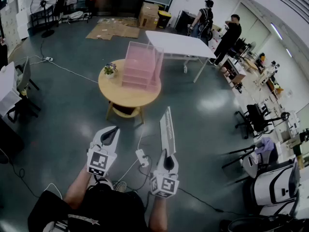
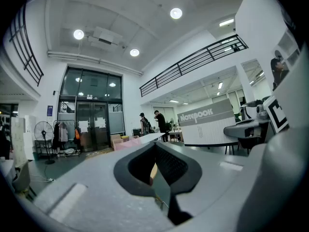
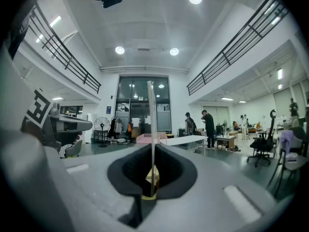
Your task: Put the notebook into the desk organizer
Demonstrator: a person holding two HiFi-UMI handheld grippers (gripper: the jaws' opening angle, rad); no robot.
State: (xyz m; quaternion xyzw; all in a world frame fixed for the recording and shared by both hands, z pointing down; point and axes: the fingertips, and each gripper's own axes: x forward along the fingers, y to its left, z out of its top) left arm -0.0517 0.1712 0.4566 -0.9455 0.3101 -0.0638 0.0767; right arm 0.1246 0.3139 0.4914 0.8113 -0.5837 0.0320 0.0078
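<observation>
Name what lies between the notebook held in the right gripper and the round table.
Only bare grey floor, as the head view shows. The notebook, clamped edge-up in the right gripper, is apart from the round table.

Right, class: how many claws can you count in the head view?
2. The left claw is at lower left, shut and empty; the right claw is beside it at lower centre, shut on the notebook, held on edge. None seems hidden.
</observation>
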